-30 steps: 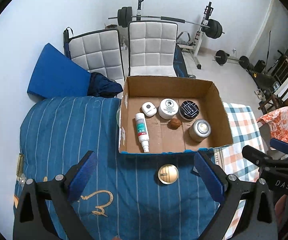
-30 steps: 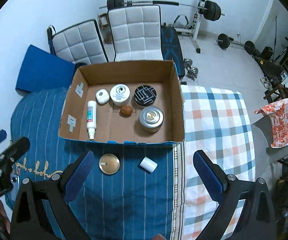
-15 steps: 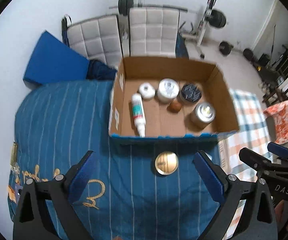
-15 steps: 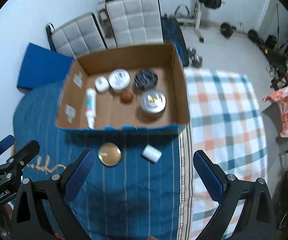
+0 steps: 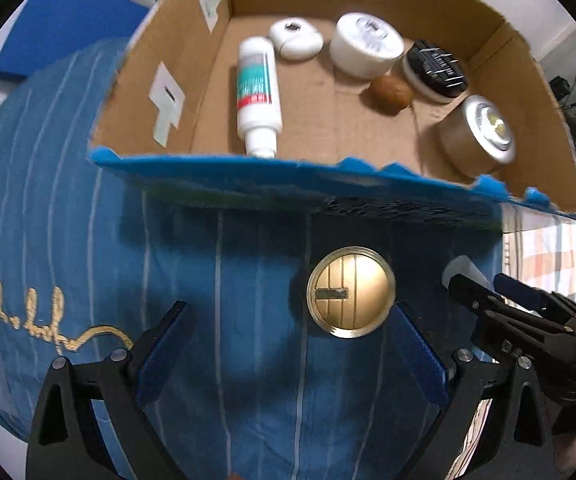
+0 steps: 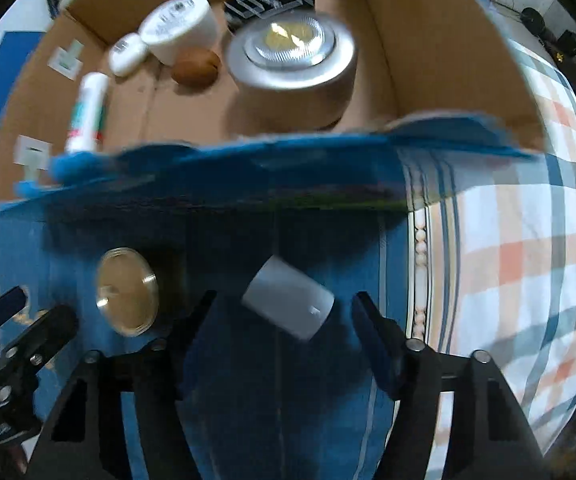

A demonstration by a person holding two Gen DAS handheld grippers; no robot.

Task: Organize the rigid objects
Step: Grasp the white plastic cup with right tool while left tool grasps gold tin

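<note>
A round gold tin (image 5: 351,292) lies on the blue striped cloth in front of the cardboard box (image 5: 160,92). My left gripper (image 5: 288,332) is open, low over the cloth, with the tin just ahead between its fingers. A small white cylinder (image 6: 288,299) lies on its side on the cloth. My right gripper (image 6: 284,320) is open with the cylinder between its fingertips. The gold tin also shows in the right wrist view (image 6: 127,291), to the left. The box holds a white bottle (image 5: 257,94), white jars, a black-lidded jar, a brown nut and a silver-topped can (image 6: 292,76).
The box's blue front rim (image 5: 328,176) stands just beyond both objects. A checked cloth (image 6: 520,248) covers the right of the bed. The right gripper (image 5: 528,320) shows at the right of the left wrist view.
Both grippers have dropped from high above the bed to just over the cloth. The left has closed in on the gold tin, the right on the white cylinder.
</note>
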